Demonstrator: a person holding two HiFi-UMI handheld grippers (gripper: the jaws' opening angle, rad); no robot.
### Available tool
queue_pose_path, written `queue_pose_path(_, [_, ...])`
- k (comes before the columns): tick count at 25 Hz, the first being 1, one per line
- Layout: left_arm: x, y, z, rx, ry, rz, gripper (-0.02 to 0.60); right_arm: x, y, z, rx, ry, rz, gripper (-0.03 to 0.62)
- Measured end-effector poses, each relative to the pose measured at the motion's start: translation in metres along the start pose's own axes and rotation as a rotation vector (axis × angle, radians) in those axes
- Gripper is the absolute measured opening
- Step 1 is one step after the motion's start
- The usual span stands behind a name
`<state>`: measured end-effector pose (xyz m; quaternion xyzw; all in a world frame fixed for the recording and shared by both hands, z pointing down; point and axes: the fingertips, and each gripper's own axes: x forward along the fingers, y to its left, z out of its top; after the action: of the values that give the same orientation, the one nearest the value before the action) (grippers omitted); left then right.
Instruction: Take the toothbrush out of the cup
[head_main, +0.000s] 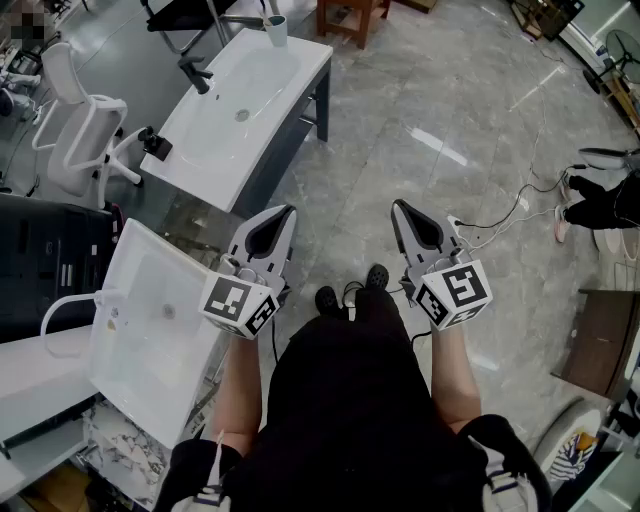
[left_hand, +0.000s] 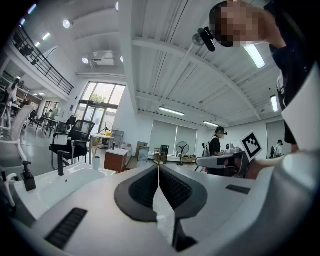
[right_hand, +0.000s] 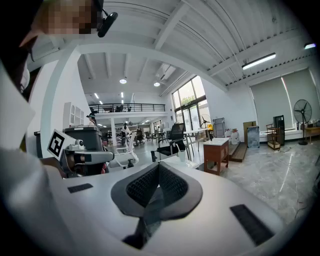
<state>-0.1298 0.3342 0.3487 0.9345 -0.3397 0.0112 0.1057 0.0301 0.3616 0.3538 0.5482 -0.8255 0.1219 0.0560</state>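
Observation:
A pale cup (head_main: 275, 30) stands at the far end of the far white basin (head_main: 255, 110), with the toothbrush (head_main: 268, 10) sticking up out of it; it is small and far off. The cup (left_hand: 96, 163) shows in the left gripper view too, and the cup (right_hand: 182, 154) again just past the right jaws. My left gripper (head_main: 286, 211) and right gripper (head_main: 399, 206) hang side by side over the floor before the person's body, far short of the cup. Both are shut, jaws touching, with nothing between them (left_hand: 158, 167) (right_hand: 159, 165).
A black faucet (head_main: 195, 75) and a dark soap dispenser (head_main: 155, 145) sit on the far basin. A second white basin (head_main: 150, 330) with a white faucet (head_main: 70, 305) lies near left. A white chair (head_main: 80, 130) stands at left. Cables (head_main: 510, 210) trail over the marble floor at right.

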Motion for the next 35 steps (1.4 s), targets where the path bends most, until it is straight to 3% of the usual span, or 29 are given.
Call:
queue_pose_path(8, [0.007, 0.005, 0.004, -0.008, -0.011, 0.004, 0.017, 0.006, -0.002, 0.006, -0.019, 0.002, -0.008, 0.031])
queue_pose_path(14, [0.013, 0.012, -0.001, -0.046, 0.001, 0.029, 0.017, 0.003, -0.028, 0.004, 0.082, -0.025, -0.102, 0.032])
queue_pose_path(21, [0.036, 0.018, -0.008, -0.053, 0.019, 0.045, 0.017, 0.015, -0.052, 0.003, 0.099, -0.022, -0.097, 0.032])
queue_pose_path(26, [0.076, 0.036, -0.003, -0.054, 0.025, 0.064, 0.017, 0.046, -0.081, 0.012, 0.091, -0.038, -0.055, 0.032])
queue_pose_path(35, [0.182, 0.066, 0.016, -0.04, 0.049, 0.129, 0.015, 0.126, -0.155, 0.034, 0.105, -0.015, 0.095, 0.032])
